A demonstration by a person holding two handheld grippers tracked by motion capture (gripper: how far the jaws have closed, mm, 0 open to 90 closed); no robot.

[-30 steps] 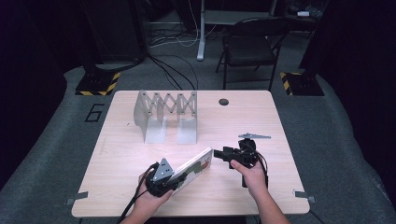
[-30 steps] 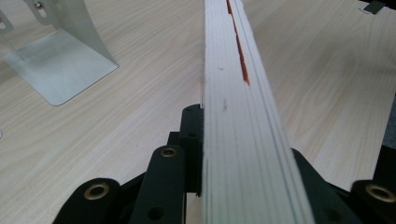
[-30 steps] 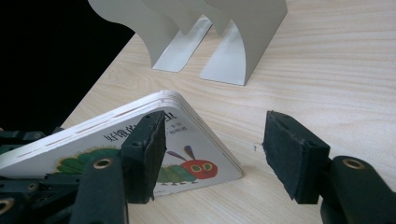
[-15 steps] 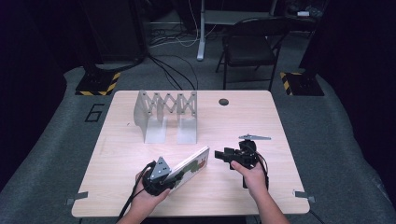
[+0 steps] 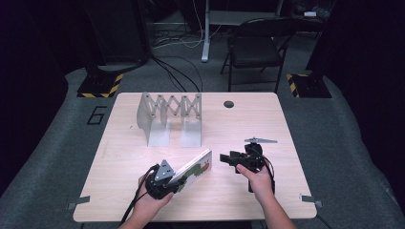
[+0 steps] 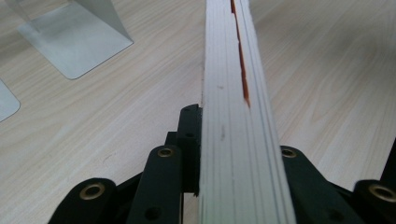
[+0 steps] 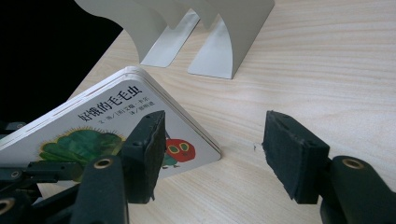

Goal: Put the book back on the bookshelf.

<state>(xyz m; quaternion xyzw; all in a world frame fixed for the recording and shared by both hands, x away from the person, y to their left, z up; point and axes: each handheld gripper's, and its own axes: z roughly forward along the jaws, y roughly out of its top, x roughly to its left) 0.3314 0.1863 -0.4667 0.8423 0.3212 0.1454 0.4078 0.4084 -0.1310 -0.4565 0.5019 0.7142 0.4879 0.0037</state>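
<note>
The board book (image 5: 196, 168) sits clamped in your left gripper (image 5: 165, 183), well in front of the metal book rack (image 5: 169, 117) and slightly toward its right end, over the near part of the table (image 5: 119, 157). In the left gripper view the book's (image 6: 233, 116) stacked page edges run straight up between the two black jaws, which press on it from both sides, so that gripper is closed on the book and carries it. The book is tilted: its gripped end is lifted, while its far corner, the one pointing away from the rack's left end, comes down to the wood, though you cannot tell whether it actually rests there.

Your right gripper (image 5: 228, 159) is just beyond that low corner, on the side away from the rack's left end. In the right gripper view its jaws stand partly apart with nothing between the pads (image 7: 292, 158); the book's cover (image 7: 116, 126), with a green and red caterpillar and printed characters, lies behind the left jaw, not pinched by it. The rack's (image 7: 215, 32) curved feet stand farther back on the wood in that same view.

A small dark disc (image 5: 229, 104) lies just off the rack's right end, toward the table's far edge.
</note>
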